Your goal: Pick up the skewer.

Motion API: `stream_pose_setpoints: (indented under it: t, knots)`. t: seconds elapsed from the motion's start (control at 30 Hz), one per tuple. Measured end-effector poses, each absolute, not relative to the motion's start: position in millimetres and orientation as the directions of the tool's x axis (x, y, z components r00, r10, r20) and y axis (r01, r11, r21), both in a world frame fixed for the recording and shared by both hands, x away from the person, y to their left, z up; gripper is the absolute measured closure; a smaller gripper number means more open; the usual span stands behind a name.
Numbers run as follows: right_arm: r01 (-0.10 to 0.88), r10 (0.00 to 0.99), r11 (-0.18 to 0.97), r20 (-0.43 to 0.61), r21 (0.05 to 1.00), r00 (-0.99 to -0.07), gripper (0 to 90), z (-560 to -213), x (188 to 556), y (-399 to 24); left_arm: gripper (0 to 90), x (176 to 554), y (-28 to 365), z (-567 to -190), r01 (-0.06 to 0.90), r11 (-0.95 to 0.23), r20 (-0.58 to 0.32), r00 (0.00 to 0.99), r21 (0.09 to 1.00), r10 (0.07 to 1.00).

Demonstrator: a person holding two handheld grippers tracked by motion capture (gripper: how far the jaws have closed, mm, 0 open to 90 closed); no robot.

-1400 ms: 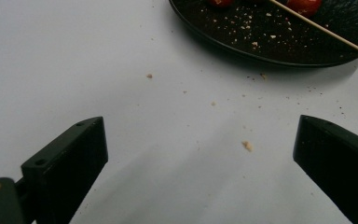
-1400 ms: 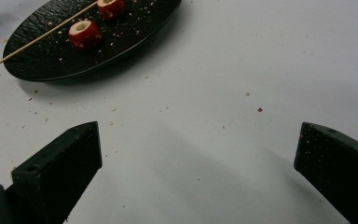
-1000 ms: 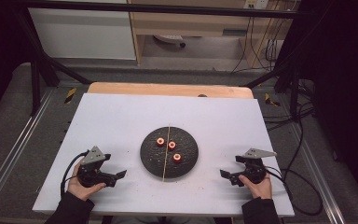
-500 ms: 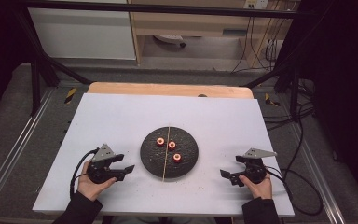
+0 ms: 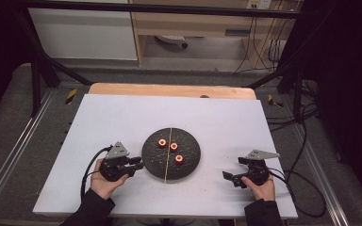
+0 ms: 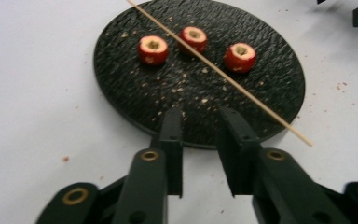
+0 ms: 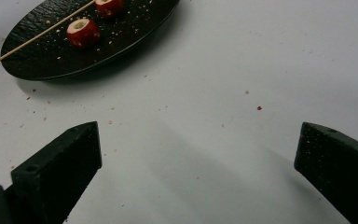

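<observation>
A round black plate [image 5: 153, 160] lies at the middle of the white table. On it sit three red hollowed fruit pieces [image 5: 161, 142] [image 5: 173, 146] [image 5: 178, 158], and a thin wooden skewer [image 5: 169, 136] lies across it. My left gripper [image 5: 140, 164] is at the plate's left rim. In the left gripper view its jaws [image 6: 200, 116] point at the plate [image 6: 168, 88]; they have just been closing and stand a narrow gap apart with nothing between them. My right gripper [image 5: 232, 168] rests right of the plate, open wide [image 7: 198, 135] over bare table.
Crumbs are scattered on the white tabletop [image 5: 122, 117] around the plate. A wooden strip [image 5: 169, 90] runs along the far edge. Cables [image 5: 306, 188] trail off the right side, and a cabinet [image 5: 85, 33] stands beyond the table.
My left gripper has moved right toward the plate's rim and its jaws have narrowed. The right gripper has stayed where it was.
</observation>
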State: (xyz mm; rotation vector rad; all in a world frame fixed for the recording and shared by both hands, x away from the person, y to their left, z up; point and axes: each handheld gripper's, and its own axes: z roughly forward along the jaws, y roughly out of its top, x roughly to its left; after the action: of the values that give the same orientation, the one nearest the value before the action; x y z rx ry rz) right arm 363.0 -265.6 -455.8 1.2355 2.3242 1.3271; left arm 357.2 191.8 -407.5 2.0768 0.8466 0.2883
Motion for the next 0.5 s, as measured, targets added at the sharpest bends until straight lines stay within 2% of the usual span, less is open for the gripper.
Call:
stream_pose_setpoints:
  t: [0.3,0.5]
  knots:
    - [0.569,0.741,0.249,0.224,0.784,-0.633,1.4,-455,363,-266,89.5,359,164,-407,0.456,-0.430,-0.110,0.776,0.779,0.621]
    - [0.566,0.741,0.252,0.220,0.785,-0.635,1.4,-456,363,-266,89.8,361,141,-410,0.455,-0.452,-0.119,0.793,0.767,0.597]
